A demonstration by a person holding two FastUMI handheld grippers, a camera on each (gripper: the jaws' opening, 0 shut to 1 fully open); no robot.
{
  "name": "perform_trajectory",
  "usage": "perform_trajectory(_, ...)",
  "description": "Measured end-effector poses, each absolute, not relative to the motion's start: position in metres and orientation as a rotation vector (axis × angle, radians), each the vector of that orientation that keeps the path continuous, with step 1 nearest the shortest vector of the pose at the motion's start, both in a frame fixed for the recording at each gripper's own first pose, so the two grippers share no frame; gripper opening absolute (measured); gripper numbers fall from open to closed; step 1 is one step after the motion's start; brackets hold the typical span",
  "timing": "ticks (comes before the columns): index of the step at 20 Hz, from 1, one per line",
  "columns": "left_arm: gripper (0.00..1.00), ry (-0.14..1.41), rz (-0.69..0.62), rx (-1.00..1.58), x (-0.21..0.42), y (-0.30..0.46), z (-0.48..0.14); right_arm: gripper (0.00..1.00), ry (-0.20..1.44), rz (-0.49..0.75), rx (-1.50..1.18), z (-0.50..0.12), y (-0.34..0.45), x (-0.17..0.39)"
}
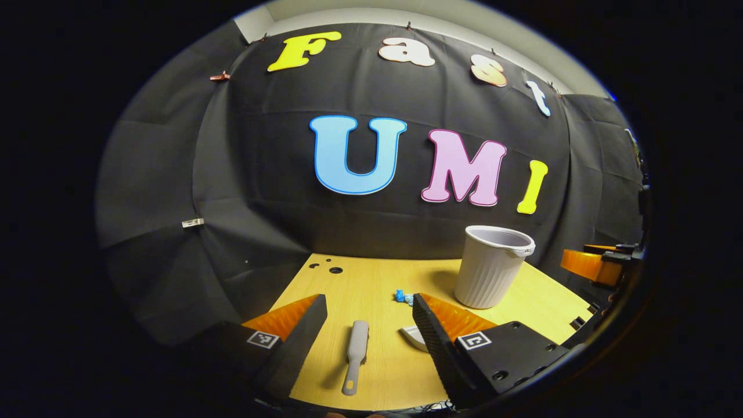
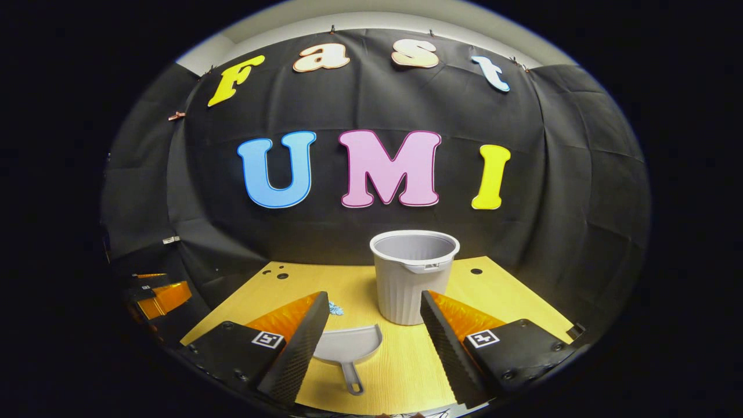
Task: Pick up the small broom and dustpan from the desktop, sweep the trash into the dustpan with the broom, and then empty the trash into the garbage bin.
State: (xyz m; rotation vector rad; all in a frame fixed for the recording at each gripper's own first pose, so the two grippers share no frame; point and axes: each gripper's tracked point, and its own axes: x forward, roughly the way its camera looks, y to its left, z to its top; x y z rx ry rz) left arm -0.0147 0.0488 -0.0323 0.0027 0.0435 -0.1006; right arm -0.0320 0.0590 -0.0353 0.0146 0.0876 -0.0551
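So the small grey plastic broom (image 1: pixel 355 355) is a slim flat thing lying on the light wooden desktop (image 1: pixel 377 278), its narrow handle end with a hanging hole pointing toward the camera in the left gripper view and the wider head pointing away. It sits right in the gap between the fingers of the left gripper (image 1: pixel 369 316), which is spread wide and holding nothing, hovering above the wood with neither finger touching the broom. Over in the right gripper view, the pale grey plastic dustpan (image 2: pixel 348 347) lies flat with its short handle toward the camera and its scoop mouth facing the far wall; it's between the fingers of the right gripper (image 2: pixel 374 313) but closer to the left finger, which covers part of its edge. That gripper is also splayed open and empty. The trash is a little crumpled blue scrap (image 1: pixel 402 297) lying near the middle of the desk, just beyond the tip of the left gripper's right finger. The ribbed white plastic garbage bin (image 2: pixel 411 276) stands upright behind the dustpan, well back on the desktop.
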Motion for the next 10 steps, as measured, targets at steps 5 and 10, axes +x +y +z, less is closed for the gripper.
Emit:
perform_trajectory(5,0.92,0.11,-0.092,-0.021,0.003,0.053,-0.05,0.98,0.125,-0.031,0.029,-0.045,0.062,-0.008)
perform_trajectory(10,0.96,0.209,-0.079,-0.038,0.029,0.057,-0.079,0.98,0.178,0.025,0.014,-0.061,0.068,0.014)
